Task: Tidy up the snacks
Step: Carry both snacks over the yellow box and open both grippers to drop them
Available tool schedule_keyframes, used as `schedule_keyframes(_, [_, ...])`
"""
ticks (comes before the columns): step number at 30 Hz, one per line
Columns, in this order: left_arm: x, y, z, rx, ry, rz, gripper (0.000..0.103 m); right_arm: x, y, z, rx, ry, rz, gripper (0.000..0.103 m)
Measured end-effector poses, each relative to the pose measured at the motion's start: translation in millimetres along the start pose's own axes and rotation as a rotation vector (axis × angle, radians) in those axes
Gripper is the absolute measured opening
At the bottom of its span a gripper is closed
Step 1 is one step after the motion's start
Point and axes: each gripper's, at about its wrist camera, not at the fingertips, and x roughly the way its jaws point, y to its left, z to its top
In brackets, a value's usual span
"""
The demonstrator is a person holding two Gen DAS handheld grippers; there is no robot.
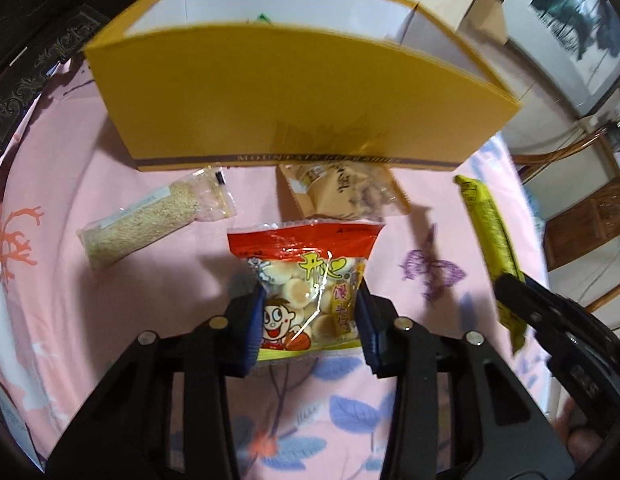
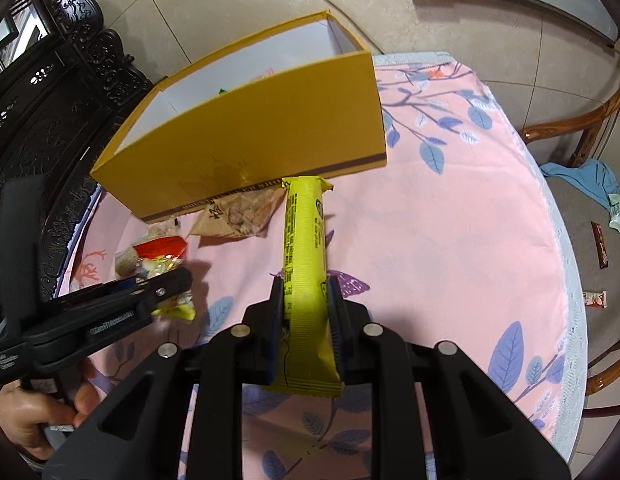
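Left wrist view. The left gripper [image 1: 310, 320] has its jaws drawn in against both sides of the biscuit bag [image 1: 306, 280], a red-topped clear packet with a cartoon face and small round biscuits; the film looks pinched between the pads. The bag's long axis runs straight ahead from the jaws, toward the near wall of the yellow box [image 1: 286, 96], which stands open-topped directly beyond it on the pink cloth [image 1: 110, 312]. Between bag and box lie a brown packet [image 1: 341, 196], touching the foot of the box, and to the left a clear grain packet [image 1: 150, 220]. At the right edge the right gripper [image 1: 521, 300] holds the yellow bar [image 1: 485, 224].

Right wrist view. The right gripper [image 2: 304, 312] is nearly closed on the lower half of the yellow bar [image 2: 306, 248], a long, narrow, ribbed wrapper with dark print. The bar's long axis points ahead and slightly up; its far tip appears just short of the box's [image 2: 246, 128] lower front edge, and whether it touches cannot be told. The box interior is white, with a few coloured scraps barely visible inside. The left gripper [image 2: 166, 284], in a hand [image 2: 38, 412], is at the left with the biscuit bag [image 2: 162, 256].

Judgement: both snacks lie on the near side of the box, so each must be lifted over the near wall; the right hand's bar appears nearer it.
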Motion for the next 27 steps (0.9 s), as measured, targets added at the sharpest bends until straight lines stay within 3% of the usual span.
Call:
schedule_keyframes(6, [-49.1, 5.6, 2.1, -0.022, -0.081, -0.036, 0.04, -17.2, 10.0, 4.9, -0.017, -0.031, 0.018, 0.021])
schedule_keyframes(10, [-80.6, 5.4, 18.0, -0.017, -0.16, -0.045, 0.04, -40.9, 21.6, 19.3, -0.042, -0.099, 0.038, 0.021])
schedule_keyframes(16, [-113.2, 6.8, 66.8, -0.014, -0.295, -0.043, 0.04, -69.4, 40.7, 64.3, -0.092, -0.234, 0.07, 0.021])
schedule_keyframes(20, [-126.6, 2.7, 107.2, -0.003, -0.368, -0.031, 0.04, -70.3, 45.4, 98.8, -0.083, -0.277, 0.108, 0.021])
schedule_keyframes(27, [-118.2, -4.2, 165.7, 0.03, -0.409, 0.029, 0.04, -51.1, 54.0, 150.6, -0.117, -0.323, 0.115, 0.021])
